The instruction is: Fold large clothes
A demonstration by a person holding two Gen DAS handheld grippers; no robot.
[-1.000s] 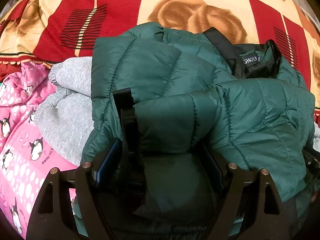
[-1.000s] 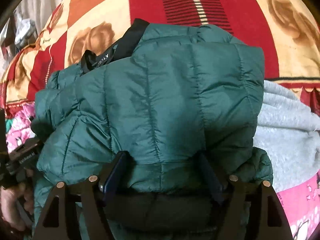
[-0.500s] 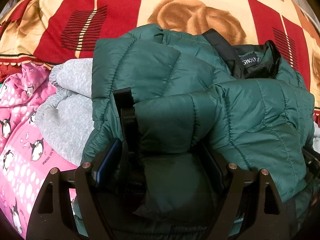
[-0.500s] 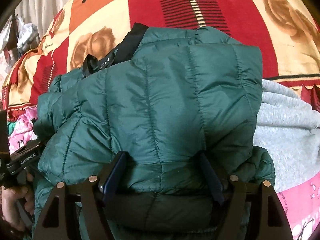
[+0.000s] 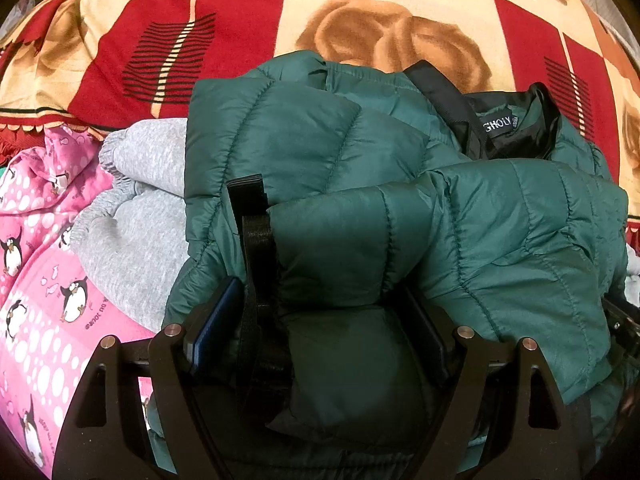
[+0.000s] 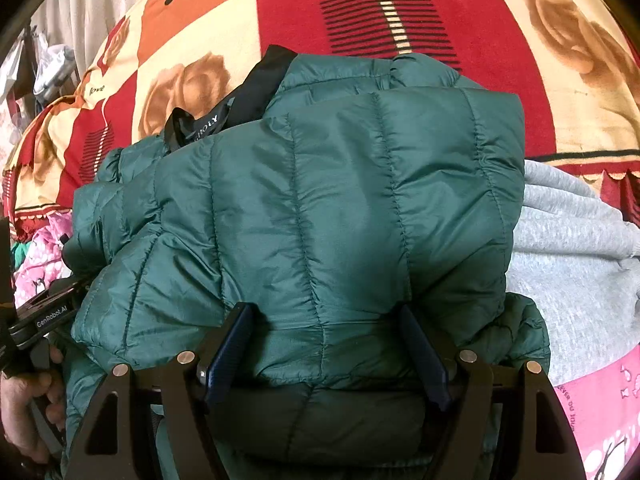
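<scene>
Jacket: green puffer jacket [image 5: 500, 248] bundled on the bed blanket [image 5: 240, 32], partly over a grey sweatshirt [image 5: 136, 220]
Left tool [image 5: 316, 336]: pinching a thick folded wad of the hem end
Right tool [image 6: 324, 352]: clamped on the other side's padding — likely both grips keep the slippery layers stacked
Heading: collar label [image 5: 498, 128] faces away from the tools; long axis runs hem to collar, roughly along the left tool's fingers
</scene>
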